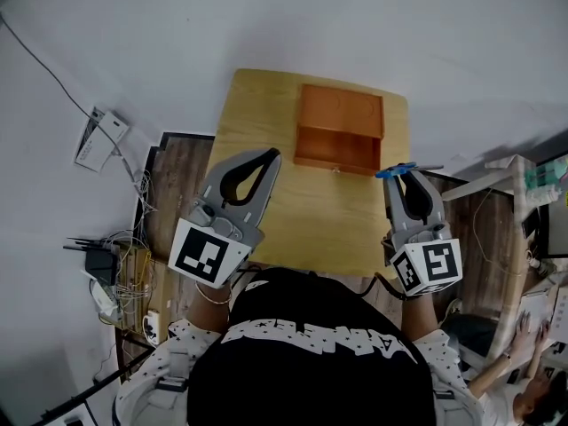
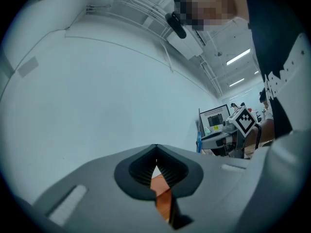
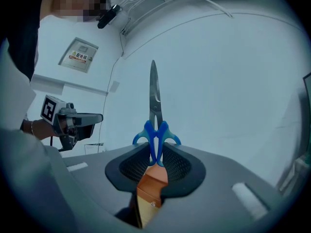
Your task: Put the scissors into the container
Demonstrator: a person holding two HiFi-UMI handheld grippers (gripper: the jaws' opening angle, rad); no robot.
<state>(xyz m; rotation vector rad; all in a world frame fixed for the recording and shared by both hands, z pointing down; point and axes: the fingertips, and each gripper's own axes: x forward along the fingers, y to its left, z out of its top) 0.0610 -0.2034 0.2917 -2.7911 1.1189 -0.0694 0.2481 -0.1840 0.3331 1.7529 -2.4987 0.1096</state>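
Observation:
An orange open-topped container (image 1: 340,128) stands at the far part of a small wooden table (image 1: 311,229). My right gripper (image 1: 401,172) hovers over the table's right edge, just right of the container, shut on blue-handled scissors (image 1: 397,170). In the right gripper view the scissors (image 3: 154,96) are pinched at the handles between the jaws (image 3: 155,147), with the closed steel blades pointing straight out. The container (image 3: 151,181) shows through the gap below them. My left gripper (image 1: 271,155) hangs over the table's left edge, its tips together and nothing in them (image 2: 155,149).
Cables, a router and power strips (image 1: 106,264) lie on the floor at the left, with a white box (image 1: 99,138) by the wall. A white rack (image 1: 497,185) and a desk with a seated person (image 1: 524,398) stand to the right.

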